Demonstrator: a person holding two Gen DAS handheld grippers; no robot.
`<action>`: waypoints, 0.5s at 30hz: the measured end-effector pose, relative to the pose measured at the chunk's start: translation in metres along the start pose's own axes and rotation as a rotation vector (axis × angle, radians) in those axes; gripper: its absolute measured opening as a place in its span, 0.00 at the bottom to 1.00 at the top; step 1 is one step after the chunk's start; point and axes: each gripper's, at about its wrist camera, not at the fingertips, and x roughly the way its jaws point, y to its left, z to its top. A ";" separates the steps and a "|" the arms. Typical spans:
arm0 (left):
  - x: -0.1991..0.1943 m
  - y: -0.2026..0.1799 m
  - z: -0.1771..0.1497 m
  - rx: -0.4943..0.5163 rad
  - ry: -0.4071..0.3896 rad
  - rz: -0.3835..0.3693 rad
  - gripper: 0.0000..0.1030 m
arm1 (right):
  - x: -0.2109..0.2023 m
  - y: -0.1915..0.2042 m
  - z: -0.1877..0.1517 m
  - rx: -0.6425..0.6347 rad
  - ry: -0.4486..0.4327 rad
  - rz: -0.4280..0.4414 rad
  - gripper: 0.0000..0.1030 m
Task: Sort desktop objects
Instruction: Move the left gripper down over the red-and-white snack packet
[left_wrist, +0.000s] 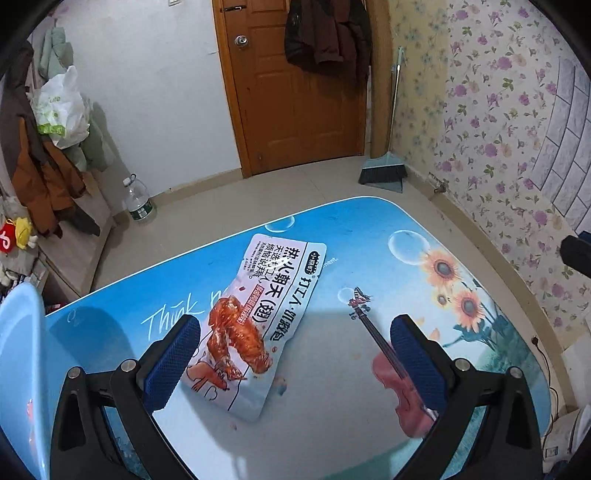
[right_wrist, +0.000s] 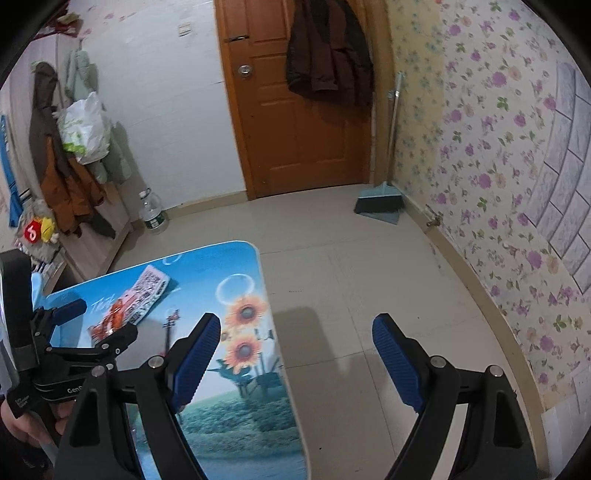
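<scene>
Lying flat on the blue printed surface (left_wrist: 332, 229), the snack packet (left_wrist: 255, 325) is sitting between the left gripper's (left_wrist: 295, 354) spread jaws, untouched; the right gripper (right_wrist: 295, 354) is hovering with jaws spread, well apart from it.

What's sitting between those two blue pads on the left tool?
In the left wrist view, the snack packet lies partly between the open left tool's pads, flat on the table; otherwise bare tabletop.

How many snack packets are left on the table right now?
1. The snack packet lies flat on the table, just ahead of the open left tool. The table's near end is hidden behind the tools.
</scene>
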 end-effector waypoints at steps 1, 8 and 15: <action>0.002 0.000 0.000 -0.002 0.007 -0.005 1.00 | 0.001 -0.002 -0.001 0.002 0.001 -0.001 0.83; 0.024 0.001 -0.003 -0.040 0.093 -0.063 1.00 | 0.005 -0.007 -0.005 0.006 0.010 0.001 0.83; 0.035 -0.002 -0.004 -0.037 0.103 -0.055 1.00 | 0.008 -0.010 -0.010 0.012 0.018 -0.003 0.83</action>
